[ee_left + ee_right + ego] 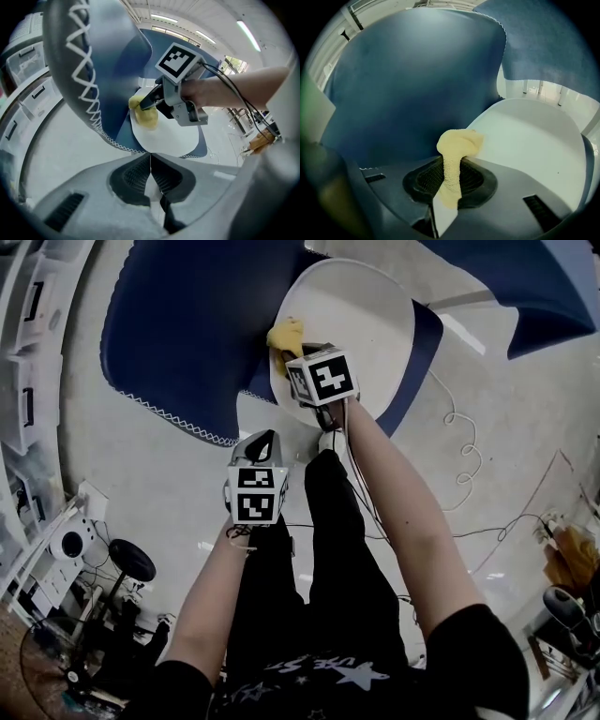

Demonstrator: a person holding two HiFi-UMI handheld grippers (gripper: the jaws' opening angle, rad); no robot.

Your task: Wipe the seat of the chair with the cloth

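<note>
The chair has a round white seat edged in dark blue, with a blue backrest to its left. My right gripper is shut on a yellow cloth, which rests at the seat's left edge. In the right gripper view the cloth is pinched between the jaws, bunched over the white seat next to the backrest. My left gripper hangs shut and empty over the floor, short of the chair. From the left gripper view I see the right gripper with the cloth on the seat.
A second blue chair part sits at the upper right. Cables trail over the pale floor to the right. White shelving lines the left side, with a black stool and clutter at the lower left.
</note>
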